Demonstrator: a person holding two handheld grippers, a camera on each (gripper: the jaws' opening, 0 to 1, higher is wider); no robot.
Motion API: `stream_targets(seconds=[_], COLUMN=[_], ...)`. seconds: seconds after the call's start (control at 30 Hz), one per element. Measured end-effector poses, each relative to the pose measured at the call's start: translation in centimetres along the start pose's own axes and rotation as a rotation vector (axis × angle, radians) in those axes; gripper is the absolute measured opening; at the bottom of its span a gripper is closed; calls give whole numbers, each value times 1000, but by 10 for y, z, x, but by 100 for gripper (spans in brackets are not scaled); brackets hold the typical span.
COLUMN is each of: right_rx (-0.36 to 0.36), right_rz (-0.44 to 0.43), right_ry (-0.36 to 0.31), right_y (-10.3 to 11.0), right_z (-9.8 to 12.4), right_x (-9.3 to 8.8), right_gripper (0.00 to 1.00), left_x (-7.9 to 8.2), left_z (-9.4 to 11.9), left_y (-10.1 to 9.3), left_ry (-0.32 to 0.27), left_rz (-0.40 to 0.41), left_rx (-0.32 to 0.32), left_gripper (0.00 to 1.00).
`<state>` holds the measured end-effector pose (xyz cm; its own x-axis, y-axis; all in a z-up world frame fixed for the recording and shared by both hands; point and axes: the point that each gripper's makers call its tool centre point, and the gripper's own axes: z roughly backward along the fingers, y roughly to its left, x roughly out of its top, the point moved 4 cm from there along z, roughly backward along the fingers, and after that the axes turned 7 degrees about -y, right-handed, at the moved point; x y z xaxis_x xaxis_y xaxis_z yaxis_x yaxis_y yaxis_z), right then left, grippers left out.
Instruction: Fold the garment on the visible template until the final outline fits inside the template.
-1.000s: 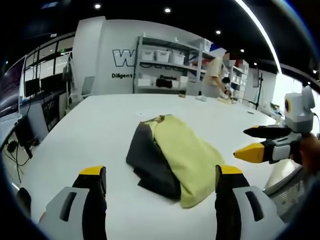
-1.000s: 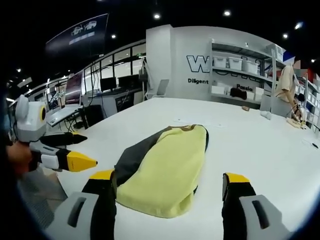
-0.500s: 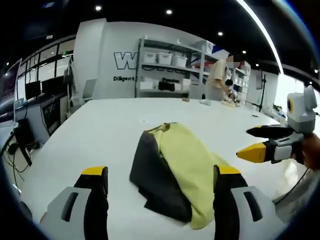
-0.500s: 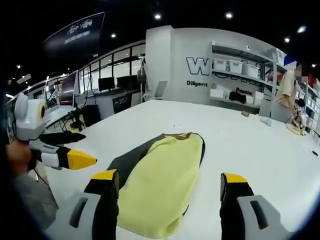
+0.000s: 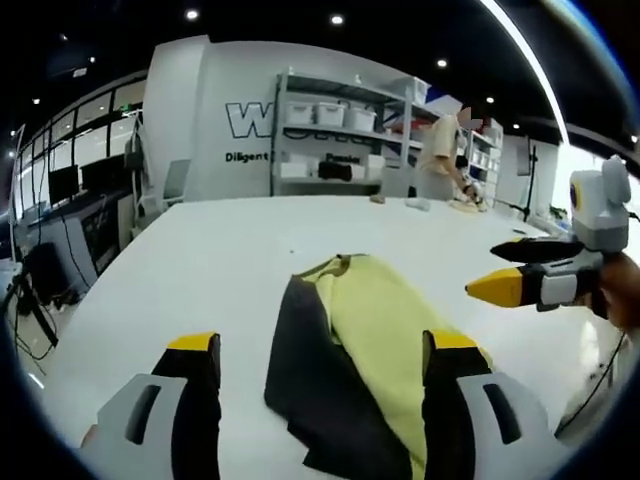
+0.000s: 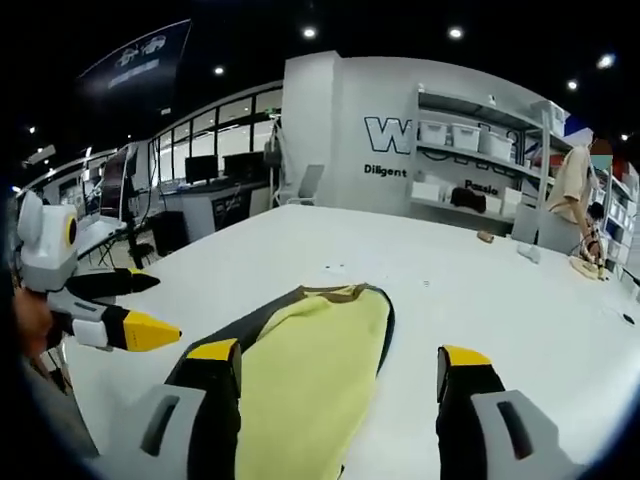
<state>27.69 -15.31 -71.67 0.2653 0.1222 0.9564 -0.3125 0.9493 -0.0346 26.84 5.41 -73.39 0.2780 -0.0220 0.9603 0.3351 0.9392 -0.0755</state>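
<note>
Garment (image 5: 350,350): lies on the table (image 5: 200,260), yellow over dark, just ahead of and between both pairs of fingers.
Left gripper (image 5: 315,350): jaws wide apart, gripping nothing.
Right gripper (image 6: 338,362): jaws parted, empty.
Template: none made out on the white top; perhaps hidden.
Progress: folded to a narrow strip; likely more folds left.

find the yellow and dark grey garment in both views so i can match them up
Left gripper view: the garment lies on the white table, low centre, between this claw's jaws, dark grey part on the picture's left.
Right gripper view: the garment lies low centre, reaching down between the jaws, mostly yellow.
Shared landmark: the shelving unit with white bins against the back wall.
</note>
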Motion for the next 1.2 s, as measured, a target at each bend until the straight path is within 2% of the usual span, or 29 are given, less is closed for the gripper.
stream_targets(seconds=[0.27,0.63,0.77,0.93,1.1,1.2], right_rx=[-21,-27,-17,-19,-15,-14], right_rz=[9,23,27,18,20,19], right_ry=[7,25,39,53,75,80], right_y=[-19,-40,-45,-53,-57,-59], right_z=[-34,-78,-91,-104,-110,-113], right_x=[2,4,2,-3,-11,-14], right_gripper=[76,69,64,60,57,56], left_x=[3,-5,-10,-17,-29,-33], left_z=[-30,-68,-81,-98,-111,-116], left_y=[11,17,24,32,45,47], left_ry=[12,50,68,94,145,155], left_rz=[-7,-22,-13,-2,-17,-20], left_rx=[9,-8,-19,-12,4,3], left_gripper=[75,68,59,55,43,36])
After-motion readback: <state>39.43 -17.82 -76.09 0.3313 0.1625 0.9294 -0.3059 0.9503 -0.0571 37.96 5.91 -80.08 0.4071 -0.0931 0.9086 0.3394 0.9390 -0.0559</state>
